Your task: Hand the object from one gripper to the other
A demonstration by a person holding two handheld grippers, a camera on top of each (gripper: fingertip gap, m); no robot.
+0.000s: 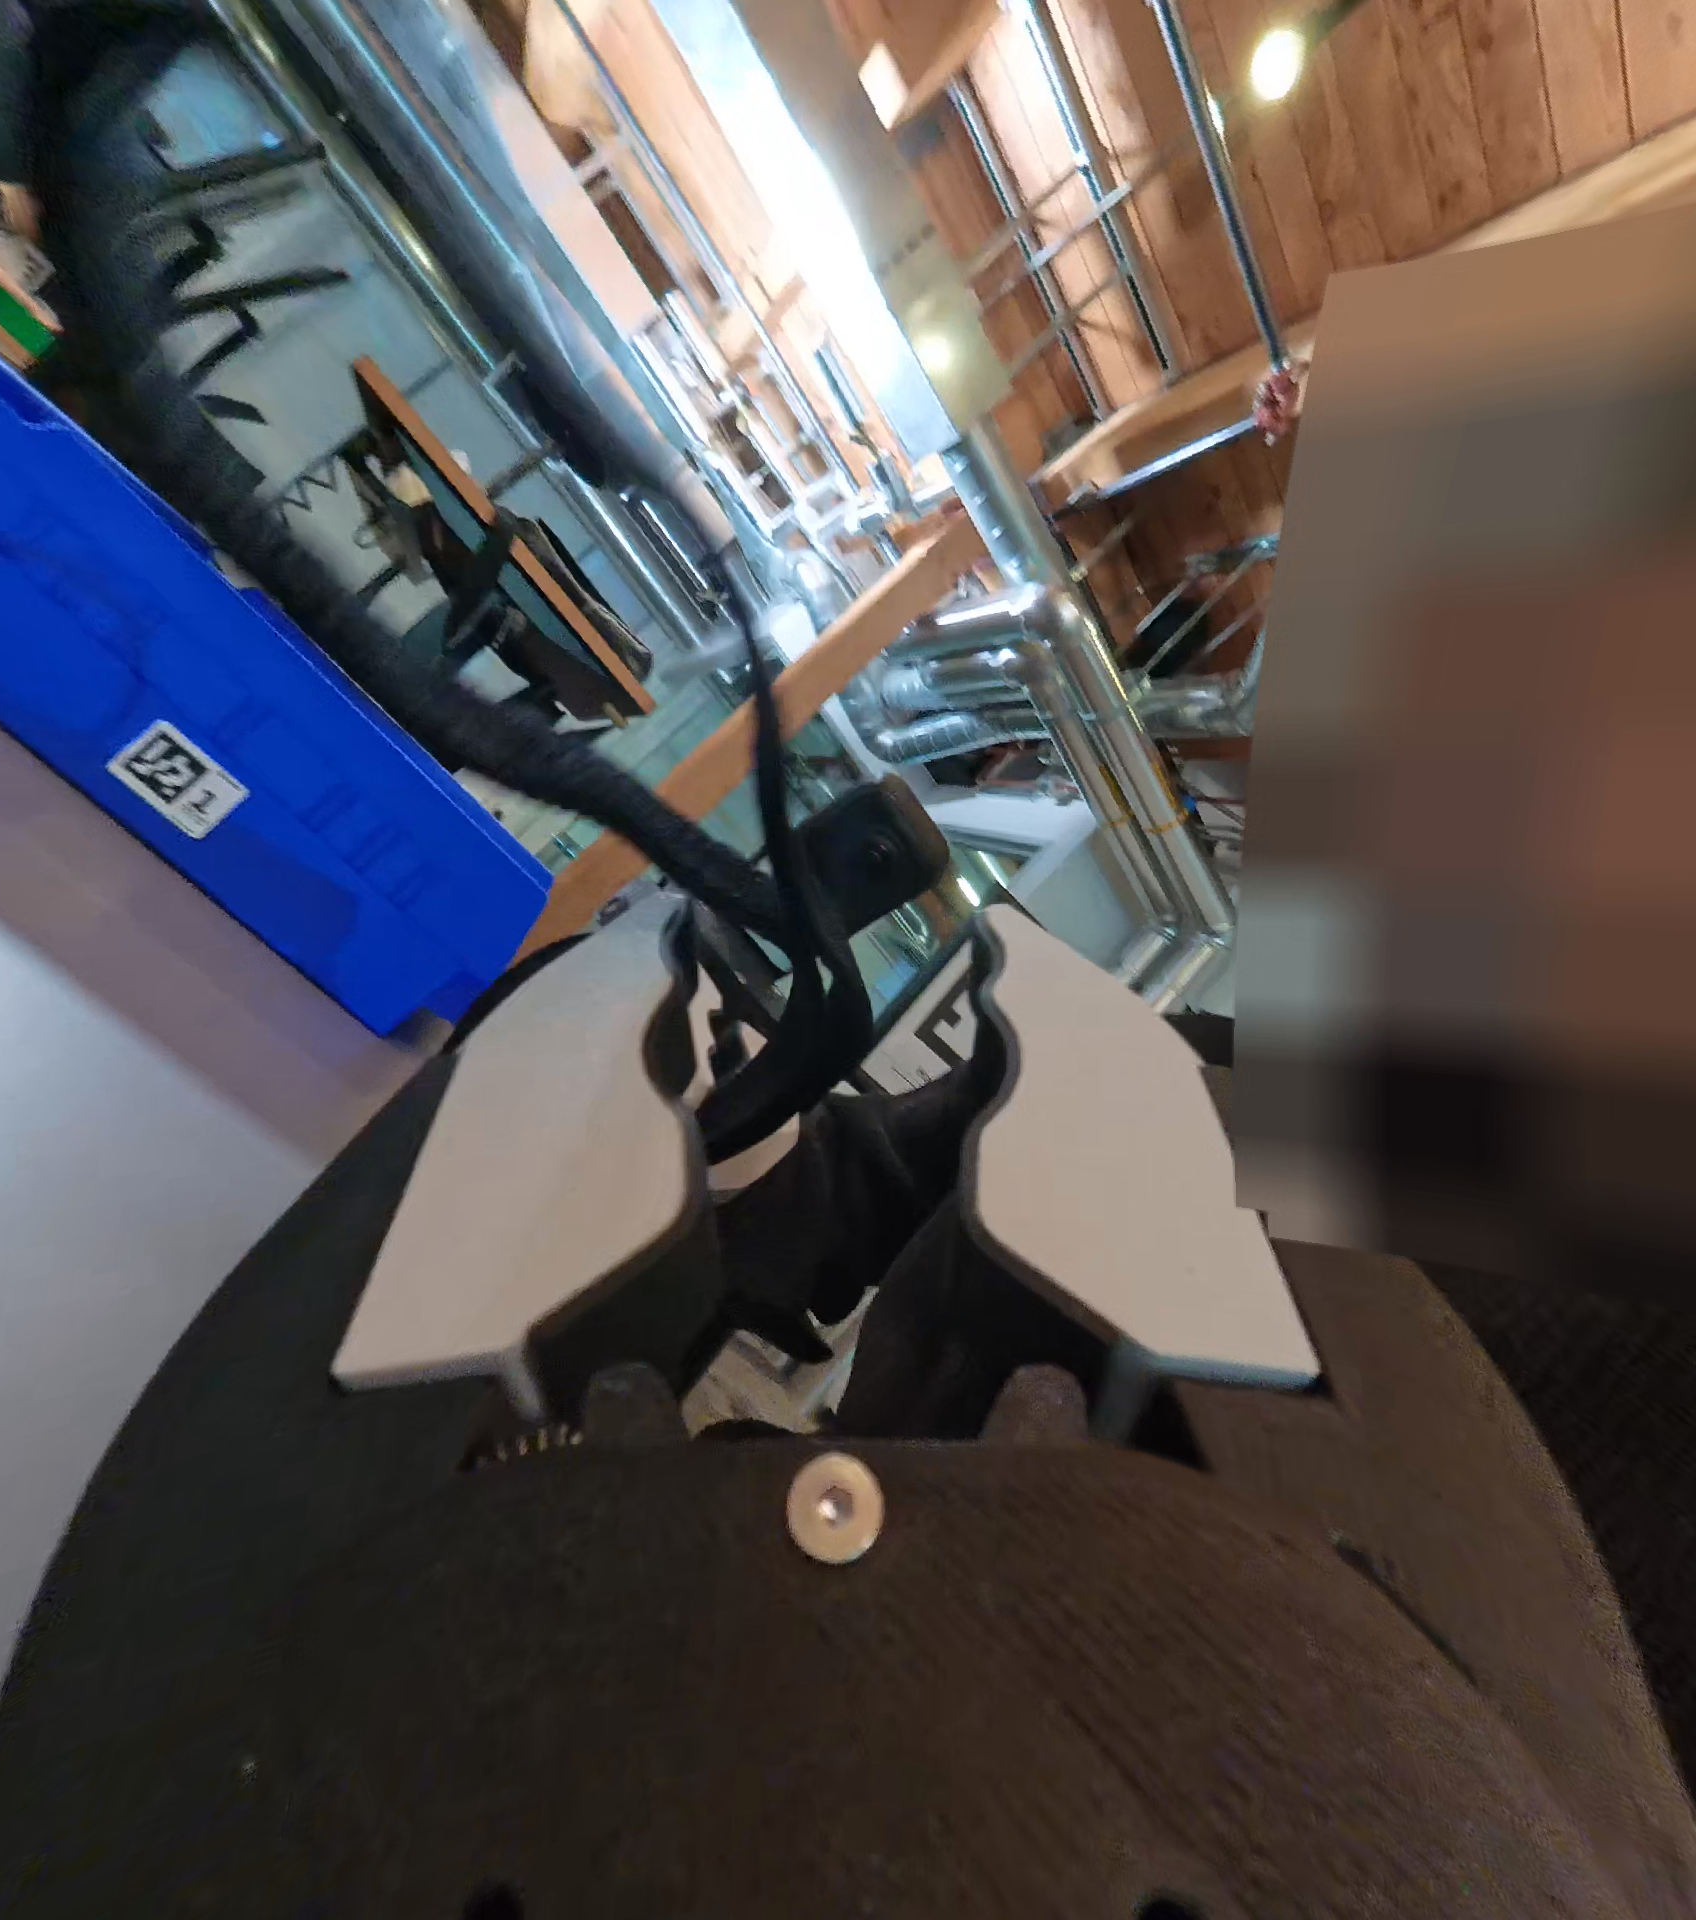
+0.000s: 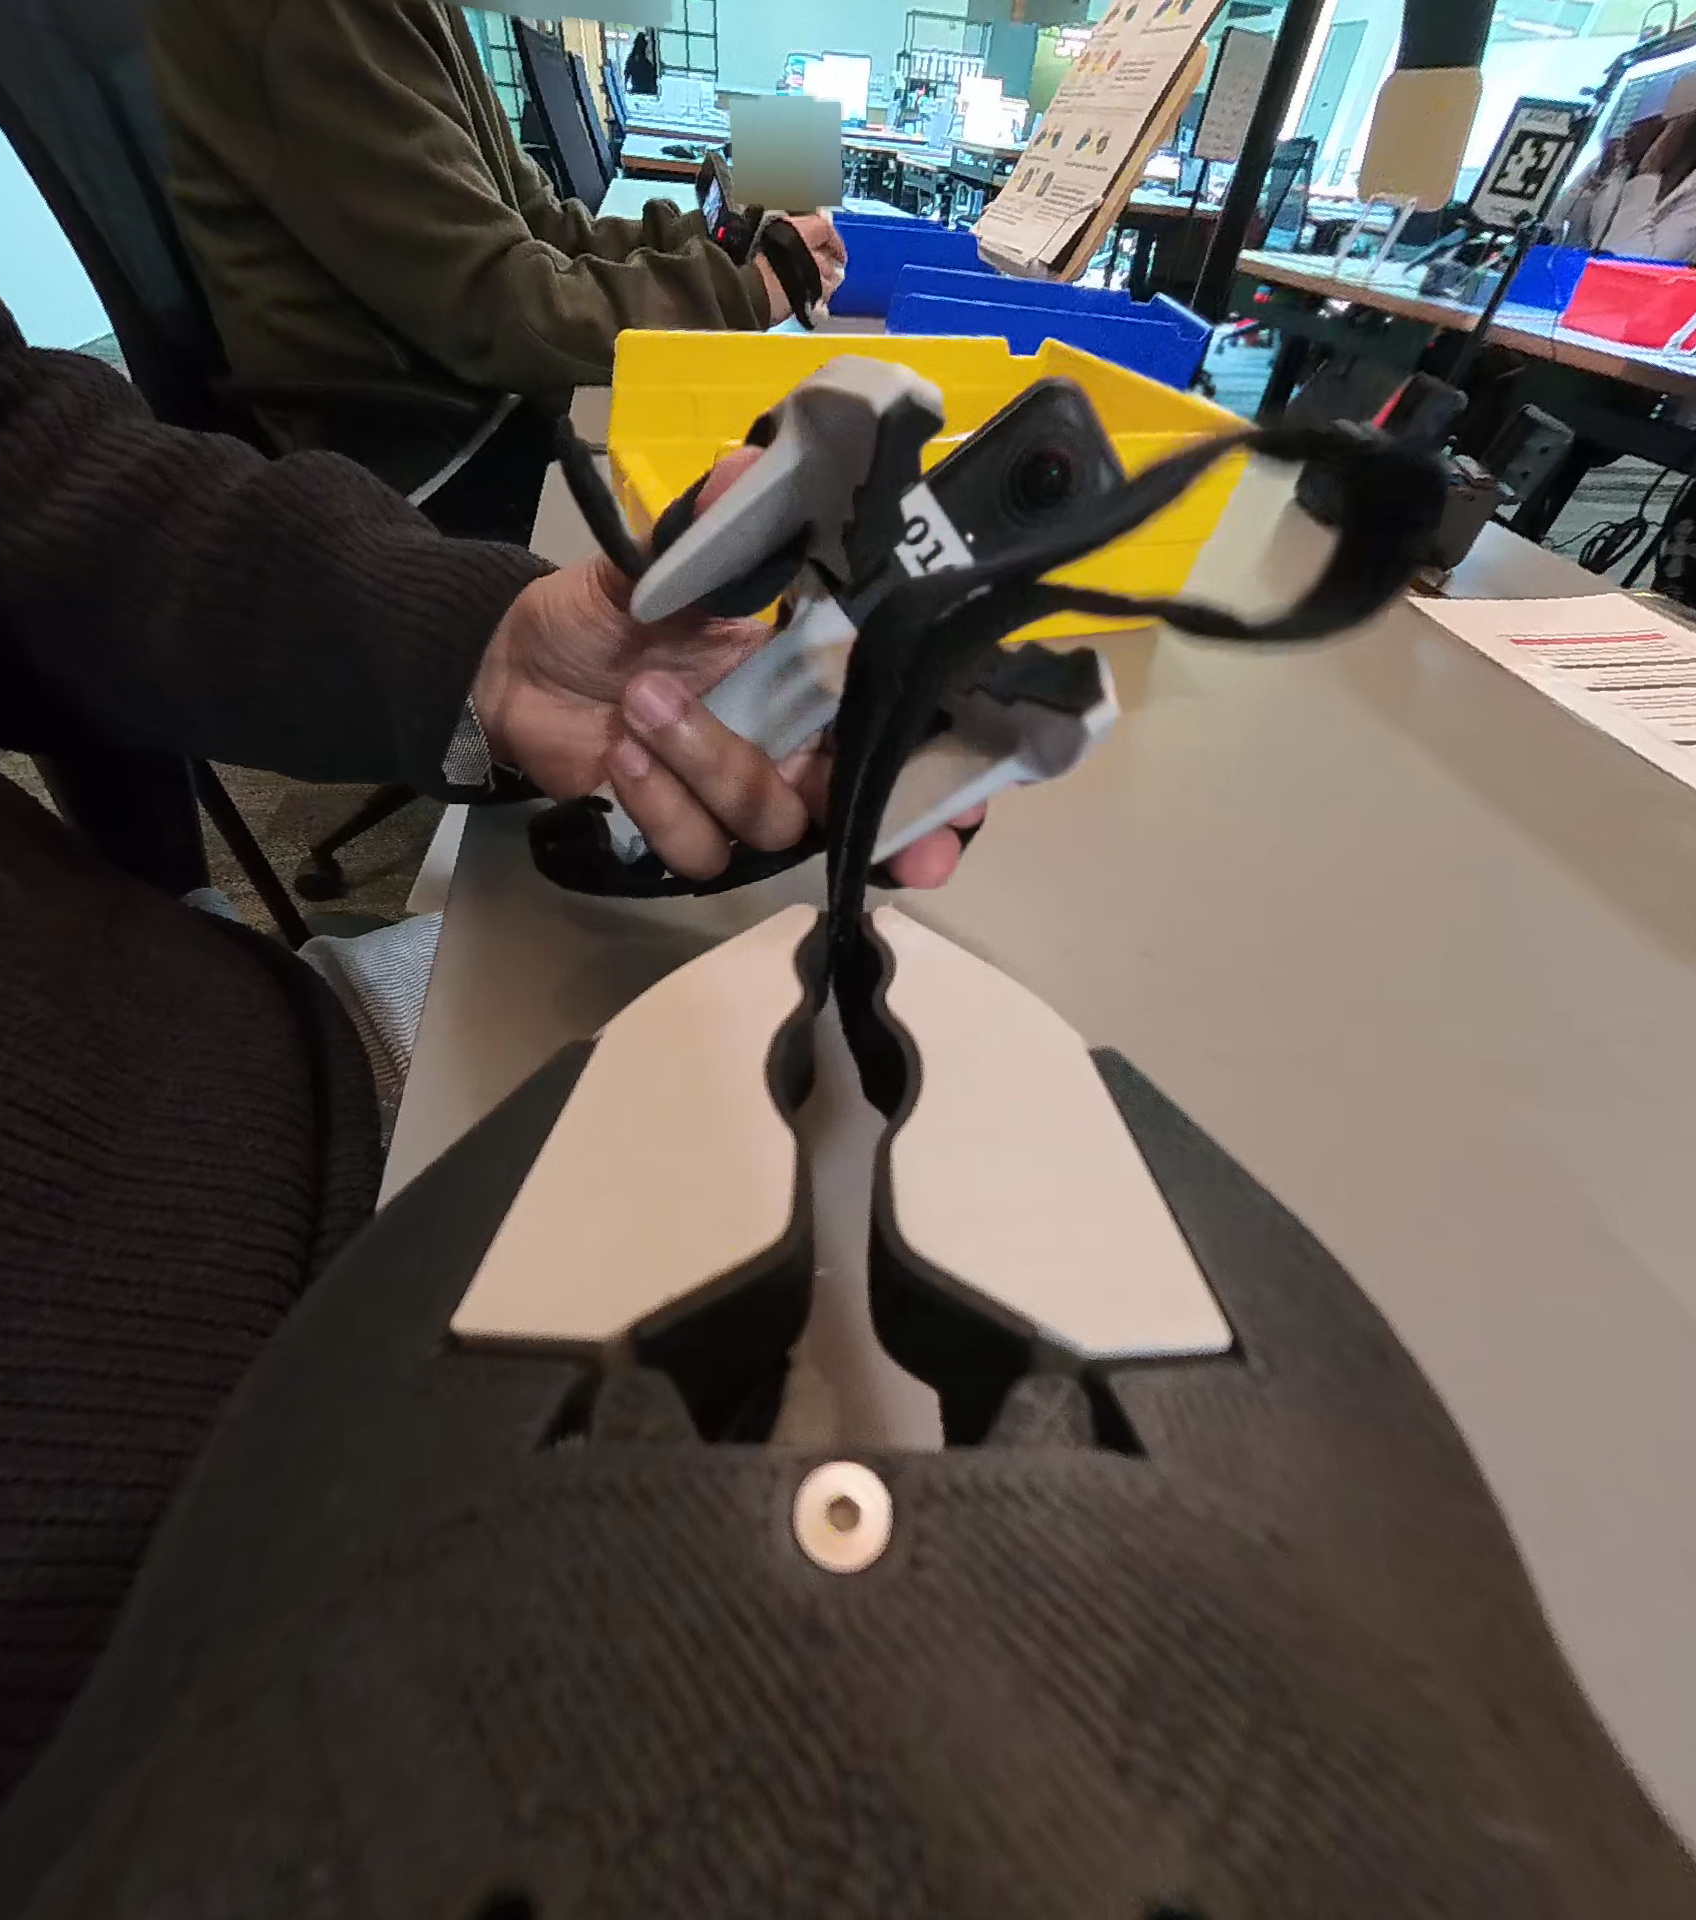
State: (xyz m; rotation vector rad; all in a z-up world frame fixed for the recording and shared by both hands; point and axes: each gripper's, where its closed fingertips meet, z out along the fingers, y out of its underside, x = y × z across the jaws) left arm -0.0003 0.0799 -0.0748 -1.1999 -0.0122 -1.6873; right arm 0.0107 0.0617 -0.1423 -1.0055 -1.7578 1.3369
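Black cord [image 2: 849, 831] is pinched between the closed tips of the right gripper [image 2: 849, 940] and runs up through the open left gripper [image 2: 875, 623]. If the right lets go early, the limp cord may slip out, since the left's fingers [image 1: 553, 1174] stand apart around it.

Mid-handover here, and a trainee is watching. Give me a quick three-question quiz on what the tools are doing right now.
1. True or false: the right tool is shut on the black strap.
2. The left tool is: A) shut on the strap; B) open, with the strap running between its fingers; C) lying on the table.
3. Fill in: in the right wrist view, the bin just behind the left tool is ____ in colour.

Key: 1 true; 2 B; 3 yellow.
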